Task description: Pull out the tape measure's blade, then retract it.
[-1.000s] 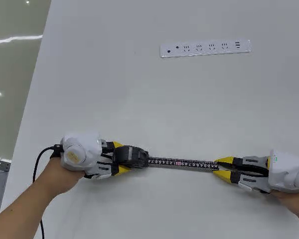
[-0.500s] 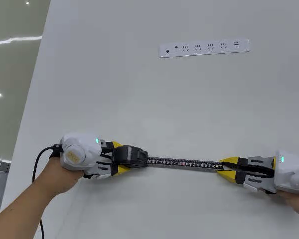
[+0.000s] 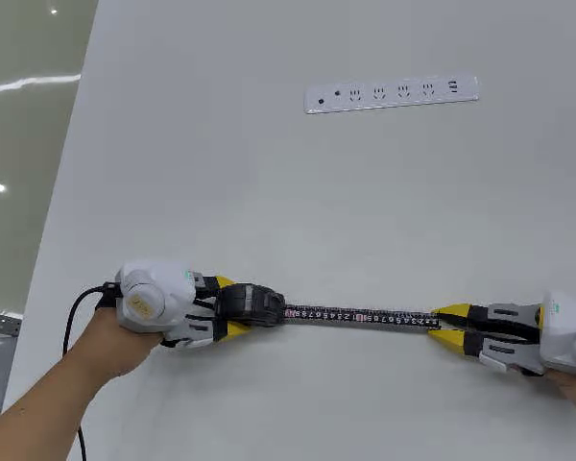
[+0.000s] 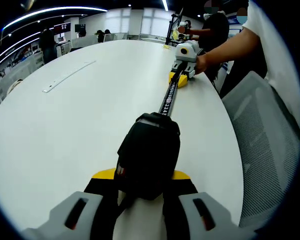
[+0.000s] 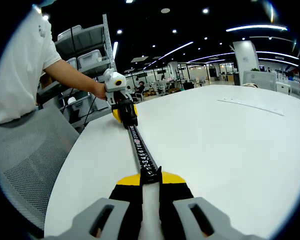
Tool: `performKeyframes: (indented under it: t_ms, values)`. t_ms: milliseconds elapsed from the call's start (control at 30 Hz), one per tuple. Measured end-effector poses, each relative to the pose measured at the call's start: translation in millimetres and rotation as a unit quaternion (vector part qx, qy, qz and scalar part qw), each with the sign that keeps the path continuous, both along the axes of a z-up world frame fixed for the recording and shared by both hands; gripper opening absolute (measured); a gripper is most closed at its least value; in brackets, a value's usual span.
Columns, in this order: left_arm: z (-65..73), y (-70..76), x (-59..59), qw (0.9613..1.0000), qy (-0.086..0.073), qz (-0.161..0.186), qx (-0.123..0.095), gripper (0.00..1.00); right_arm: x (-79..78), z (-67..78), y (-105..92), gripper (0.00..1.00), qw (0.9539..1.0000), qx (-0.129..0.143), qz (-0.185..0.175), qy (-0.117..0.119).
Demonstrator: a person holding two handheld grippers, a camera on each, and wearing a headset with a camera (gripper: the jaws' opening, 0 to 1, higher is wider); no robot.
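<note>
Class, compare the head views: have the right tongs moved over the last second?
Yes. Against the power strip, the right tongs slid rightward, drawing out more blade.

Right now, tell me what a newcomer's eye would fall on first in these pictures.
First comes the black tape measure, clamped in the left gripper near the front edge of the white table. Its blade runs taut across to the right gripper, which pinches the tip. Farther back on the table lies a long white power strip.
</note>
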State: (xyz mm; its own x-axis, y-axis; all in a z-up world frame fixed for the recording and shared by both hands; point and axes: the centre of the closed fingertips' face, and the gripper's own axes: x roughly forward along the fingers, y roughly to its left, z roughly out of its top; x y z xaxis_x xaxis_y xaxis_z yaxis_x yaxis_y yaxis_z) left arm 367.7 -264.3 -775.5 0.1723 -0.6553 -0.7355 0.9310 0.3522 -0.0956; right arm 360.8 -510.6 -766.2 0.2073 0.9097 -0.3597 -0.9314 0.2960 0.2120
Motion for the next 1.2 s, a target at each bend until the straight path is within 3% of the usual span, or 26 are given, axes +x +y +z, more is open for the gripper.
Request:
performKeyframes:
  t_ms: [1200]
  values:
    - [0.0,-0.1,-0.5,1.0000,0.001,0.001,0.003,0.31,-2.7,1.3,-28.7,0.09,0.9999,0.001,-0.015,0.005]
